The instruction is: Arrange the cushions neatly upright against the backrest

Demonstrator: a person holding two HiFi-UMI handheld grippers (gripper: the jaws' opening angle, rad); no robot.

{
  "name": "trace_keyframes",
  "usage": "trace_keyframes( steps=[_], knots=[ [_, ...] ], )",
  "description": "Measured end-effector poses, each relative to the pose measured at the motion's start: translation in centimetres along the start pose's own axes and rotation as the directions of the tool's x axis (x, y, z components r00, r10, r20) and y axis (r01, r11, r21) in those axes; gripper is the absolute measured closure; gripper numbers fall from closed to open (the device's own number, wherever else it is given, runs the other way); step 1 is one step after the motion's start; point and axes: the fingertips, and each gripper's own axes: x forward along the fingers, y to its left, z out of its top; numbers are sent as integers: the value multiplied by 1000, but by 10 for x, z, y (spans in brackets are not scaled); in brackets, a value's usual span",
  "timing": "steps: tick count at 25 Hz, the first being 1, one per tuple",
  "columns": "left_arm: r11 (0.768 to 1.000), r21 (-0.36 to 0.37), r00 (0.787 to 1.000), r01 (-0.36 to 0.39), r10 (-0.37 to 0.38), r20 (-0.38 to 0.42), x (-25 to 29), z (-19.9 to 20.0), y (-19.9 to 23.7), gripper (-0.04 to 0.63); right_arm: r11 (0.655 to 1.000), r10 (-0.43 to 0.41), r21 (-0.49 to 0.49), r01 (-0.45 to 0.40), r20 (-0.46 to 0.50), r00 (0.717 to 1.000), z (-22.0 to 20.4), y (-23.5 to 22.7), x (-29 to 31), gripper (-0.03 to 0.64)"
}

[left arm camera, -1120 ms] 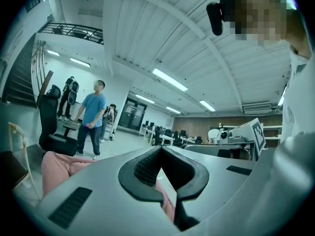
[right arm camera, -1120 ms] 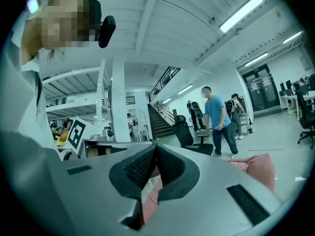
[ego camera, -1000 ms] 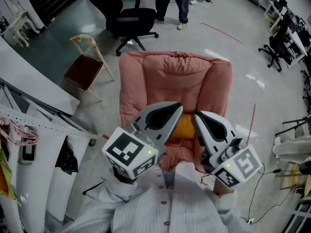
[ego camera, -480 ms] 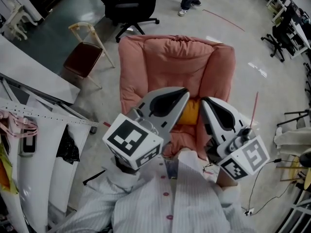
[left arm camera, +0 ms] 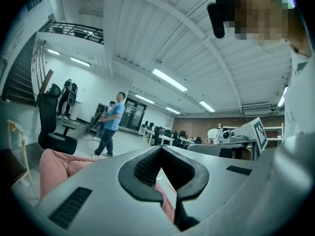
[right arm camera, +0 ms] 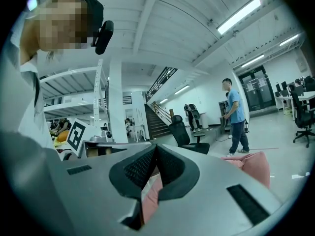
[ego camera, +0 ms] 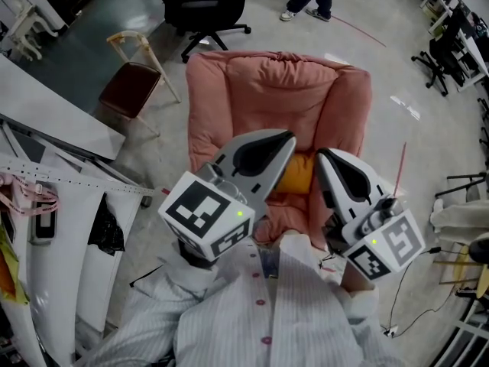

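1. On the armchair (ego camera: 221, 113) seat, near its front edge, an orange cushion (ego camera: 296, 176) shows between the left hand-held gripper (ego camera: 284, 142) and the right hand-held gripper (ego camera: 327, 160); they hide most of it
2. Both hand-held grippers are closed on nothing, jaws together, held above the seat close to the person's chest; neither touches the cushion
3. What shows of the cushion lies low on the seat, well short of the backrest (ego camera: 267, 90); its long axis seems to run left to right across the armchair, and I cannot tell which face is up
4. To do this step well, I judge: open the jaws before lowering, then take the cushion by its left and right edges, one hand-held gripper on each, so it does not fold
5. Lift it, tip its top edge toward the far side, and stand it on a long edge, flat against the backrest and centred
6. Soft stuffing may slump, so press the lower edge into the seat crease before letting go
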Motion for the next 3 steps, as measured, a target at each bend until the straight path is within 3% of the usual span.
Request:
trace_keyframes(
  steps=[3],
  knots=[
    [1000,-7,1000,12,-12,0,-2,0,6,585,1000,-2,-2,2,-3,1000,-2,2,3,603]
  ],
)
